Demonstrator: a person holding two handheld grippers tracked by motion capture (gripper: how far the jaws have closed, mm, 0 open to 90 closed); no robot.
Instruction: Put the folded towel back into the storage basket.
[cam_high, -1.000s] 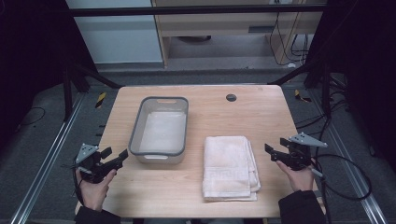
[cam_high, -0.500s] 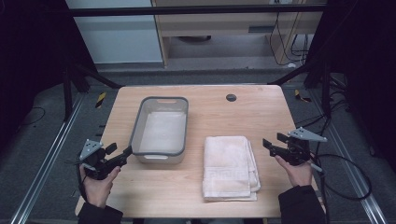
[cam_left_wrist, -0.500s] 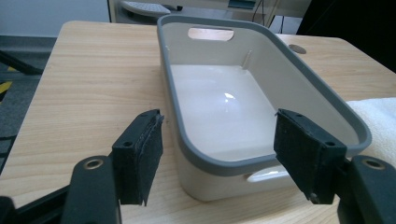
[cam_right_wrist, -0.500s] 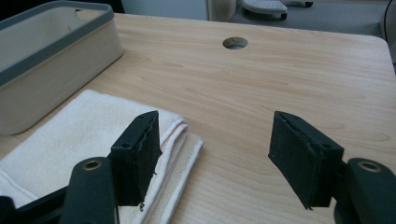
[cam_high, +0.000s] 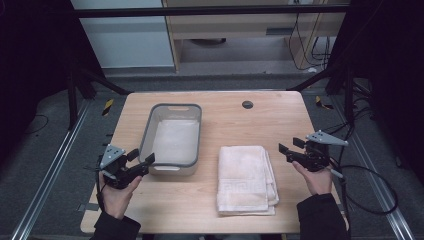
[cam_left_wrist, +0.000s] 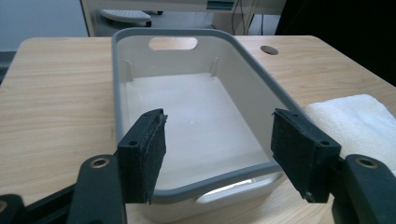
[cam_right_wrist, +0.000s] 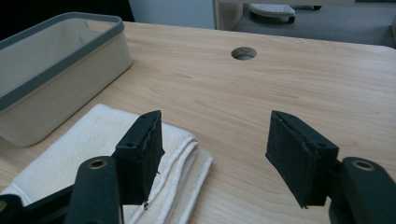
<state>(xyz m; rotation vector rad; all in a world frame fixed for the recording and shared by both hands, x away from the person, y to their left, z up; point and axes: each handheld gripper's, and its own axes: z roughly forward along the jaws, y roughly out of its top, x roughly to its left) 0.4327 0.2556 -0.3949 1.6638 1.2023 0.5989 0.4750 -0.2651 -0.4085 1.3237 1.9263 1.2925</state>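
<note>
Table (cam_high: 210, 200) evenly lit (soft shadows); dark surroundings; mild blur.

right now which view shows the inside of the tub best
The left gripper view: it looks straight into the tub, showing its bare white floor and handle slot. The high view shows it whole but small from above; the right gripper view catches only one outer corner.

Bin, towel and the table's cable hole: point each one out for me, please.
Bin (cam_high: 172, 107), high view, on its far grey rim by the handle slot.
Towel (cam_high: 245, 177), high view, on the middle of its folded top.
Cable hole (cam_right_wrist: 243, 52), right gripper view, on the hole's centre.
</note>
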